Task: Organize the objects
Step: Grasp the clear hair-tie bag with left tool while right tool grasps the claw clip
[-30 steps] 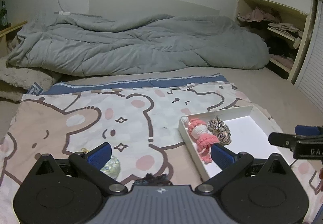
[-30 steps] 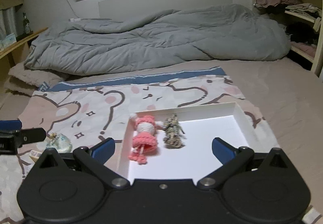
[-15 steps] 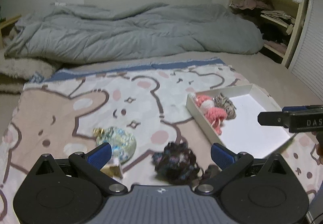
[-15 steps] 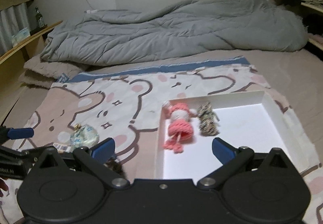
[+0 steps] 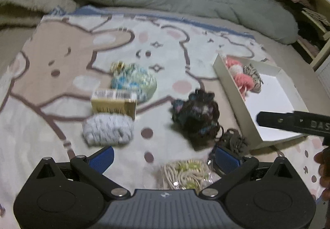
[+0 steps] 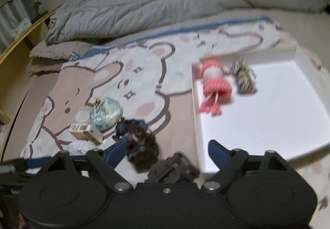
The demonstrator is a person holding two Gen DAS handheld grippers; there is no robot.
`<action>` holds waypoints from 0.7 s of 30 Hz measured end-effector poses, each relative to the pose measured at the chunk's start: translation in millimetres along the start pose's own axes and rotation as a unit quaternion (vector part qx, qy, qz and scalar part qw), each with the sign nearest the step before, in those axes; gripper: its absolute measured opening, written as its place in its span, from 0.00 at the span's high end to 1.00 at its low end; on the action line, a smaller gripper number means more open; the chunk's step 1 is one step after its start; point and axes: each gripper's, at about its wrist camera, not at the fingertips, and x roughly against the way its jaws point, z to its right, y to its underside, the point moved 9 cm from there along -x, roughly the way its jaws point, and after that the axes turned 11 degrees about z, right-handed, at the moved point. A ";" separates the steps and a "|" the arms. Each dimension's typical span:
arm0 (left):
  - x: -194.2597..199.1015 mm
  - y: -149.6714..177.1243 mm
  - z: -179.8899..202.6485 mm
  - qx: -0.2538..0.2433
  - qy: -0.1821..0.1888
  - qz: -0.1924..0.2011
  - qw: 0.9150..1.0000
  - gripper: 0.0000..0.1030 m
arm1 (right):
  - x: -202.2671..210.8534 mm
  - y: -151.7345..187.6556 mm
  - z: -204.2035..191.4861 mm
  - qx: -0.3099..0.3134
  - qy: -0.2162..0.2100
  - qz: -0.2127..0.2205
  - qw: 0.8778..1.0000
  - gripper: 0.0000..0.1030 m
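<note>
In my left wrist view my left tongs point(image 5: 164, 159) stand wide and hold nothing; the beaded cream bundle point(image 5: 182, 173) lies directly between the blue pads, close to me, while the dark crochet piece point(image 5: 196, 113) lies further ahead and a little to the right, and the white tray point(image 5: 233, 86) is on the far right with the pink doll point(image 5: 240, 76) already inside. In my right wrist view my right tongs point(image 6: 167, 151) have just been closing somewhat but are open and empty; the small dark brown item point(image 6: 174, 167) lies just in front between the pads, beside the tray wall point(image 6: 196, 121). I judge my right hand is nearer to this item, my left to the beaded bundle.
</note>
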 end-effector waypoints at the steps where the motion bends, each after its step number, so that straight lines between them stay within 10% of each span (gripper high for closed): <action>1: -1.2 3.8 2.2 0.002 -0.004 -0.004 1.000 0.01 | -3.2 4.7 -0.7 -0.012 0.002 -0.009 1.000 0.22; 21: -37.3 50.6 34.5 -0.017 -0.032 -0.072 0.997 0.00 | -47.8 52.5 10.9 -0.162 0.102 -0.055 0.980 0.36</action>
